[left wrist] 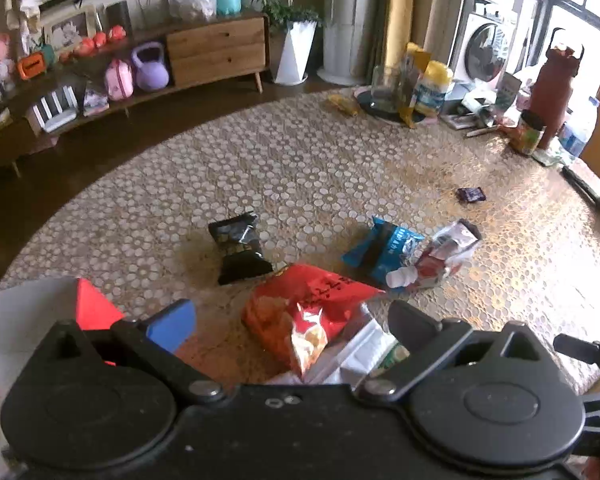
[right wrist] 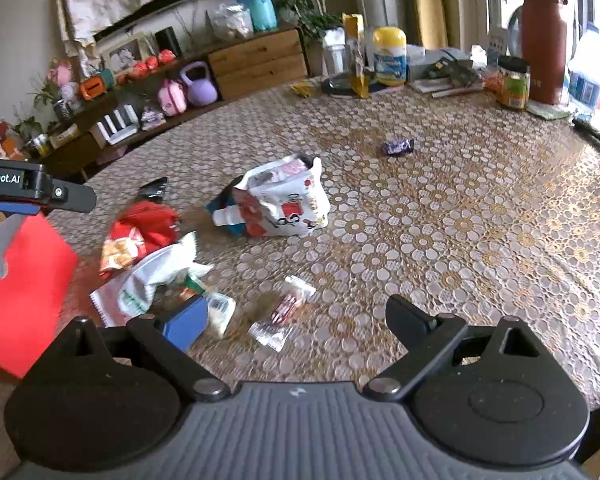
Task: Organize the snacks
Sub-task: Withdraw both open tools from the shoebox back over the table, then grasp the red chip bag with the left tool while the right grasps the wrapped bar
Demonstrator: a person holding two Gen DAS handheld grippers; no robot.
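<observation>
Snacks lie loose on the patterned table. In the left wrist view a red chip bag (left wrist: 308, 312) lies between my open left gripper's (left wrist: 292, 320) fingers, with a black packet (left wrist: 240, 248), a blue packet (left wrist: 384, 248), a red-white pouch (left wrist: 440, 256) and a small purple candy (left wrist: 471, 194) beyond. A red box (left wrist: 94, 308) stands at the left. In the right wrist view my open, empty right gripper (right wrist: 296, 322) hovers over small striped wrappers (right wrist: 284, 312). The red chip bag (right wrist: 140, 236), a white-green bag (right wrist: 156, 276), the pouch (right wrist: 288, 204) and the red box (right wrist: 24, 292) show there too.
The table's far edge holds a yellow-lidded jar (right wrist: 389, 56), a glass (right wrist: 334, 58), a dark-lidded jar (right wrist: 513, 82), a brown flask (right wrist: 544, 36) and papers. A wooden sideboard (left wrist: 216, 50) stands beyond the table. The left gripper's body (right wrist: 36, 190) reaches in at the right view's left edge.
</observation>
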